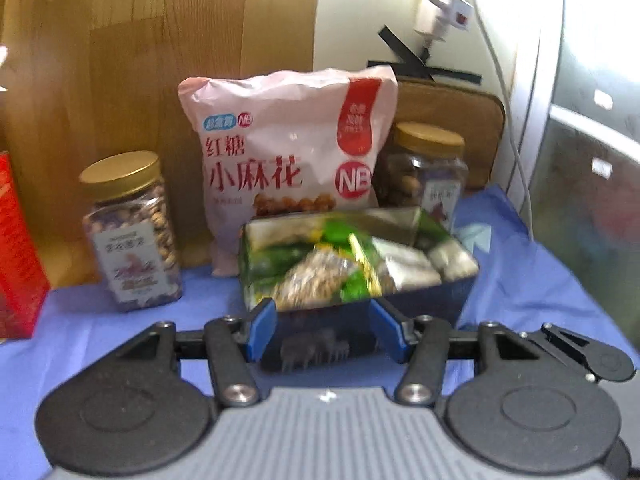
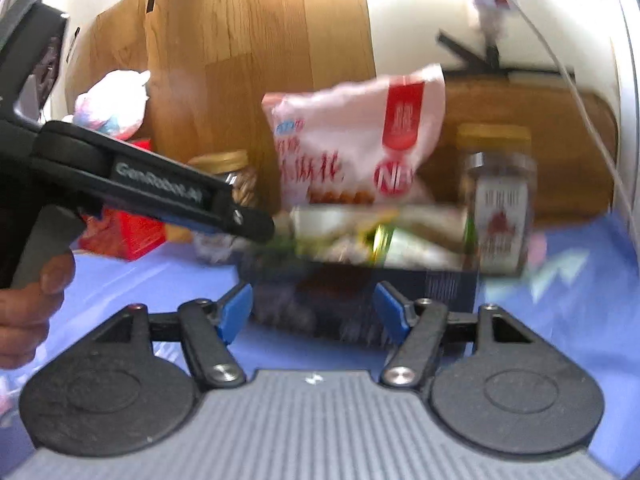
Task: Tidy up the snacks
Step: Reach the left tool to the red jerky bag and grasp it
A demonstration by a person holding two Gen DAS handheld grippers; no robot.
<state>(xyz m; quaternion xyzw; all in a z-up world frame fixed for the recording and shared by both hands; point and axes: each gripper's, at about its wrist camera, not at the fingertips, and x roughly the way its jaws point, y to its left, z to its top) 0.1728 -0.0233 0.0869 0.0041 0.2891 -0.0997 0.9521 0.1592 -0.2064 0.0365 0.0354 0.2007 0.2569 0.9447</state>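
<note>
A dark blue box point(image 1: 432, 300) packed with green and silver snack packets point(image 1: 340, 264) sits on a blue cloth point(image 1: 520, 280). My left gripper point(image 1: 326, 328) is low in front of the box's near wall, pads apart, and nothing shows pinched between them. In the right wrist view it point(image 2: 256, 226) comes in from the left, its tip at the left end of the box point(image 2: 452, 284). My right gripper point(image 2: 316, 314) stands open just short of the near wall. The right wrist view is blurred.
Behind the box a pink snack bag point(image 1: 288, 152) leans on a wooden board point(image 1: 160, 40). Gold-lidded jars stand to its left point(image 1: 132, 232) and right point(image 1: 424, 172). A red carton point(image 1: 16, 248) is at far left. A hand point(image 2: 24, 304) holds the left gripper.
</note>
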